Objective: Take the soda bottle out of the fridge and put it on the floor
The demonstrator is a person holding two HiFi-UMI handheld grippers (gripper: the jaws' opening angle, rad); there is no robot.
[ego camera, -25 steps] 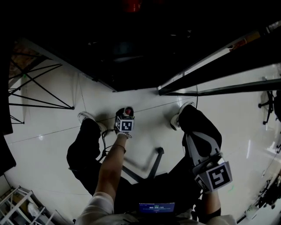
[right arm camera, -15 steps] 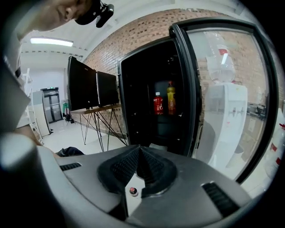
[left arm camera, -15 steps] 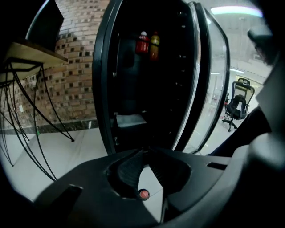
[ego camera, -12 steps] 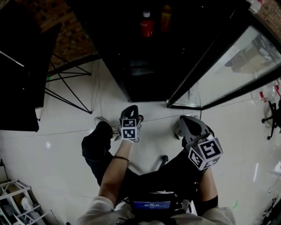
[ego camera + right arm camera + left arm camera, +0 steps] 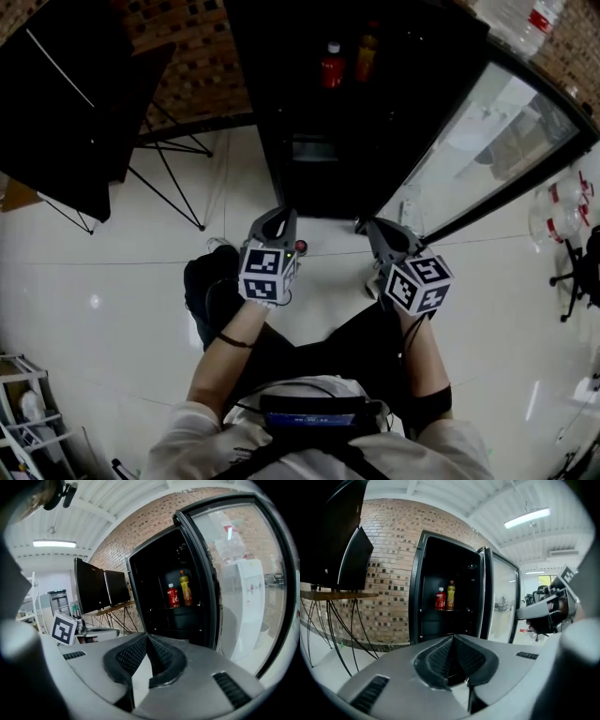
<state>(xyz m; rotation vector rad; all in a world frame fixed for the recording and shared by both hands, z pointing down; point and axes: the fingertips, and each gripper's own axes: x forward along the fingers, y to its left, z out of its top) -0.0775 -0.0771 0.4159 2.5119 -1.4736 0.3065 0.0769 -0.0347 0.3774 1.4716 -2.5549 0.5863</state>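
Observation:
The black fridge (image 5: 323, 141) stands open, with a red soda bottle (image 5: 332, 64) and an orange bottle (image 5: 367, 56) on its shelf. Both also show in the left gripper view, the red bottle (image 5: 439, 599) beside the yellow bottle (image 5: 451, 595), and in the right gripper view, the red bottle (image 5: 173, 596). My left gripper (image 5: 277, 225) is shut and empty, level with the fridge's foot. A small red cap (image 5: 301, 247) shows on the floor right beside it. My right gripper (image 5: 382, 234) is shut and empty too. In their own views the left gripper (image 5: 452, 639) and right gripper (image 5: 146, 638) point at the fridge.
The fridge's glass door (image 5: 497, 141) swings out to the right. Black screens (image 5: 66, 103) on thin tripod legs (image 5: 178, 178) stand at the left before a brick wall. A wire rack (image 5: 28, 412) sits at the bottom left. The person's shoes rest on the white tiled floor (image 5: 112, 281).
The left gripper has lifted off a red-capped bottle standing on the floor and its jaws have shut. The right gripper came forward beside it. The view rose and the fridge shelf came into sight.

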